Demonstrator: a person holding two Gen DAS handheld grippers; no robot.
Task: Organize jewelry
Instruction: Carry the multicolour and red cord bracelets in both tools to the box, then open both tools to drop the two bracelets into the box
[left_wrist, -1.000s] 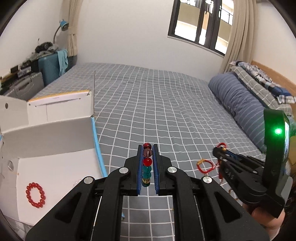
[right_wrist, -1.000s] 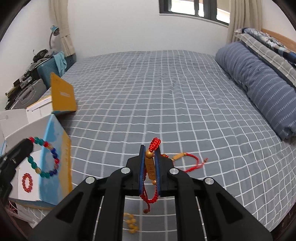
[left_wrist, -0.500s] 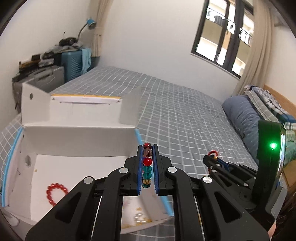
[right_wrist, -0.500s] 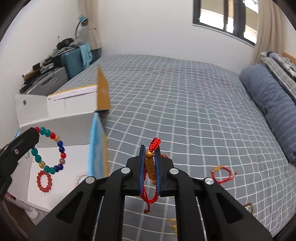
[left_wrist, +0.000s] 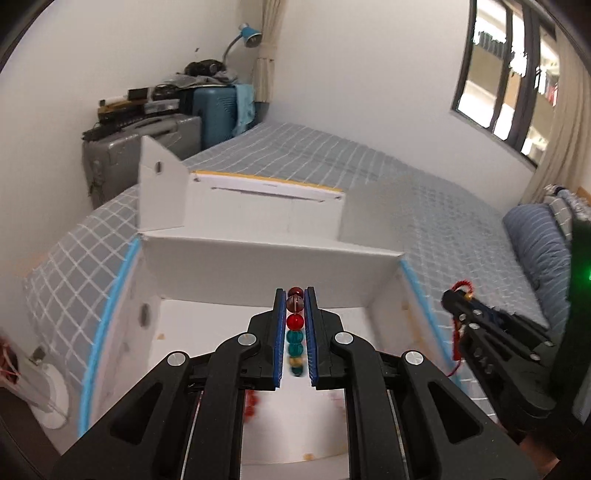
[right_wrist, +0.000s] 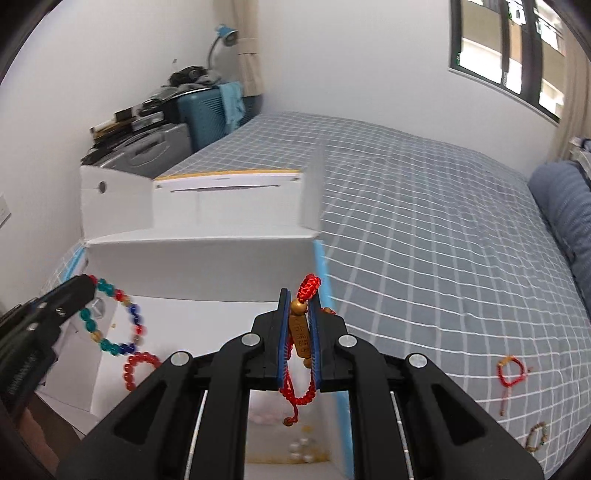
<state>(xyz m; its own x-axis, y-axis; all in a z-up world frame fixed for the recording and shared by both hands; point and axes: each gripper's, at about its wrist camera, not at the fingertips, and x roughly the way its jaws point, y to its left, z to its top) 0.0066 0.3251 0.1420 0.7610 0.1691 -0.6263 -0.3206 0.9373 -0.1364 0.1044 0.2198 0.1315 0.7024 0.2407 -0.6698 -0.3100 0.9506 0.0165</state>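
Note:
My left gripper is shut on a multicoloured bead bracelet and holds it over the open white box. From the right wrist view the bracelet hangs as a loop from the left gripper above the box floor. My right gripper is shut on a red cord bracelet with a gold charm, above the box's right wall. It also shows in the left wrist view. A red bead bracelet lies inside the box.
The box sits on a grey checked bed near its left edge. A red cord bracelet and a brown bead bracelet lie on the bed at right. Small pale beads lie in the box. Suitcases stand beyond.
Both grippers have swung left from the bed to above the open box, each still holding its bracelet. The box now fills the middle of both views.

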